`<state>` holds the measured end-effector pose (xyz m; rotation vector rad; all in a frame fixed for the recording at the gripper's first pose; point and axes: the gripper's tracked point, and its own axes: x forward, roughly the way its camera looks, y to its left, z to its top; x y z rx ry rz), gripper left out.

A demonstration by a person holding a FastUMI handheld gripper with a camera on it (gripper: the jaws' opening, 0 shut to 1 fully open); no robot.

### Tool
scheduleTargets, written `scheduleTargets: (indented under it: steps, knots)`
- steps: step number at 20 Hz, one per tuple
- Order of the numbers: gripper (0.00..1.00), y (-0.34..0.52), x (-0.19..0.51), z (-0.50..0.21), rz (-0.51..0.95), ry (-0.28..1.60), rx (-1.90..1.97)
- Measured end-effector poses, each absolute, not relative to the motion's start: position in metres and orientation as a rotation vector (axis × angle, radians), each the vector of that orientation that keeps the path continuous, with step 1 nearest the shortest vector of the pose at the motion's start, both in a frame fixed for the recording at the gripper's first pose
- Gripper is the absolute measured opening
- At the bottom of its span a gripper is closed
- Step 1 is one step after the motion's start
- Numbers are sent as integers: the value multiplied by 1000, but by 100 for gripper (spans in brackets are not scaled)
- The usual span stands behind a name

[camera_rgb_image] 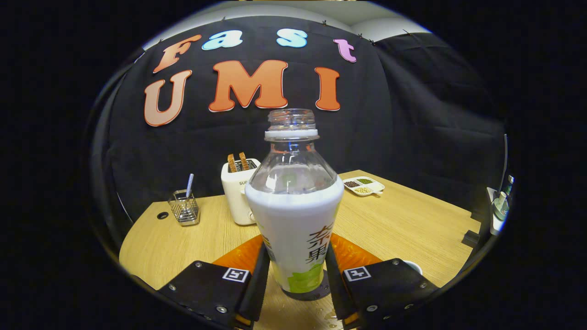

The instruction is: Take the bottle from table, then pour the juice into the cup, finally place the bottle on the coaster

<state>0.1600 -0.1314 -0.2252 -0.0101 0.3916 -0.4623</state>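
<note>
The gripper [297, 275] pinches the uncapped bottle [296, 220] upright on a dark coaster [321, 291]; a white cup [412, 266] sits at four o'clock. Only release seems left.

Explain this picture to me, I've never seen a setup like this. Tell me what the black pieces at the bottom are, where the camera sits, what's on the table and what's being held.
The camera rides on a hand-held gripper and looks forward along its two fingers; those are the black pieces at the bottom. A person carries this tool; there is no robot arm.

Between the fingers stands an open bottle, cap off, upright, with a white label. Both fingers sit against its lower sides, so the bottle appears gripped. Its base seems to rest on a dark round coaster. An orange mat lies just behind it, and a few drops wet the wood near the fingers.

Beyond, on the wooden table, are a white toaster with two slices in it, a wire holder with a utensil, and a small divided dish of seeds or beans. A white rim shows beside the right finger, possibly the cup.
</note>
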Motion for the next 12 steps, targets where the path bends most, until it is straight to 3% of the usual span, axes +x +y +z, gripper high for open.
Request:
scheduleTargets:
  steps: [12]
  knots:
    - [67, -137, 155, -269, -485, 469, -26]
